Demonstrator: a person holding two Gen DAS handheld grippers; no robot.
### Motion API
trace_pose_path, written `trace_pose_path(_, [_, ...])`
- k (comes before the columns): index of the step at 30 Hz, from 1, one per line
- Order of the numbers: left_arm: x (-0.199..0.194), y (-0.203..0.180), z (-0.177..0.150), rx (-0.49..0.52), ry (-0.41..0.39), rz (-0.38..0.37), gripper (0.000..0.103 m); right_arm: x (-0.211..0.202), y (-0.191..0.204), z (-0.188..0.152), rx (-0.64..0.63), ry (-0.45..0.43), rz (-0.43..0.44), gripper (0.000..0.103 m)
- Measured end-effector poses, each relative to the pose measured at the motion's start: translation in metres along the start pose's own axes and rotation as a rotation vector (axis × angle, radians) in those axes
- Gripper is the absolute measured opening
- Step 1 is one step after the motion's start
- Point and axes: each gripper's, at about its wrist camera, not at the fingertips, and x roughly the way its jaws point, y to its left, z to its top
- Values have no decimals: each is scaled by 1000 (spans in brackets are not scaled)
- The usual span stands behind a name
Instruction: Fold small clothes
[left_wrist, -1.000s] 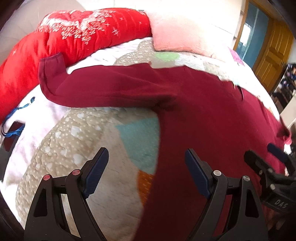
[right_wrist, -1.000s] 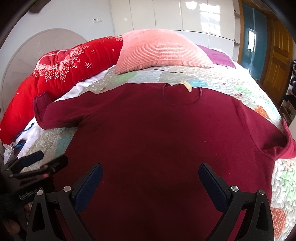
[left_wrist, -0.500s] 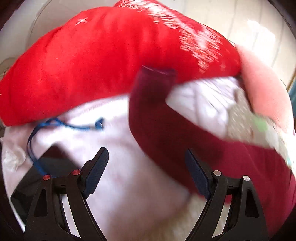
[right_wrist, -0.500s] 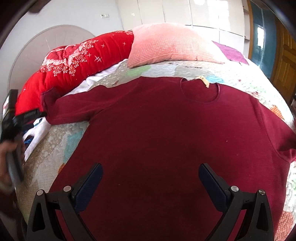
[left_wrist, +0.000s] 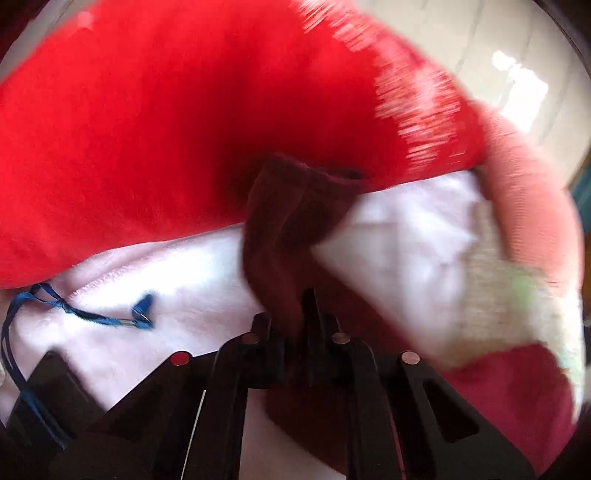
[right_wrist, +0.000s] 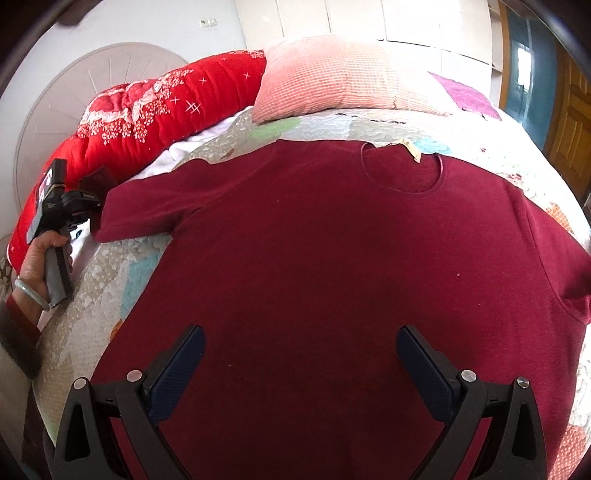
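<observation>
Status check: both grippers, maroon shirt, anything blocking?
Left gripper just closed on dark maroon shirt's sleeve cuff. Right gripper open over hem. Red quilted duvet crowds the cuff.

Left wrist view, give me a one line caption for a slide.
Left gripper has just closed on the dark red sleeve, beside the red quilt on the white sheet.

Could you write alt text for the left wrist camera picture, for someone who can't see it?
Blurred close-up: the left claw, jaws closed, pinches the end of a dark red sleeve that runs away from the camera. The sleeve lies on a white blanket against a bright red quilt, with a blue cord at lower left.
</observation>
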Motion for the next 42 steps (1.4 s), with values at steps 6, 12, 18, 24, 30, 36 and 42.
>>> trace_pose_path(6, [-88, -81, -15, 153, -86, -210, 6, -23, -28, 4, 84, -59, -8, 103])
trace_pose_path(12, [-142, -198, -51, 306, -91, -461, 6, -55, -65, 3, 154, -128, -51, 103])
trace_pose_path(18, [-124, -311, -117, 416, 54, -608, 6, -82, -112, -6, 239, -167, -117, 103])
trace_pose_path(24, [-77, -363, -196, 484, 224, -624, 6, -92, -156, -21, 312, -159, -205, 103])
trace_pose_path(30, [-71, -361, -217, 514, 332, -564, 16, -93, -183, -30, 378, -135, -204, 103])
trace_pose_path(36, [-129, -316, -190, 664, 125, -486, 49, -86, -185, -19, 376, -143, -174, 103])
trace_pose_path(42, [-134, -251, -154, 671, -117, -253, 58, -65, -178, 8, 384, -127, -96, 103])
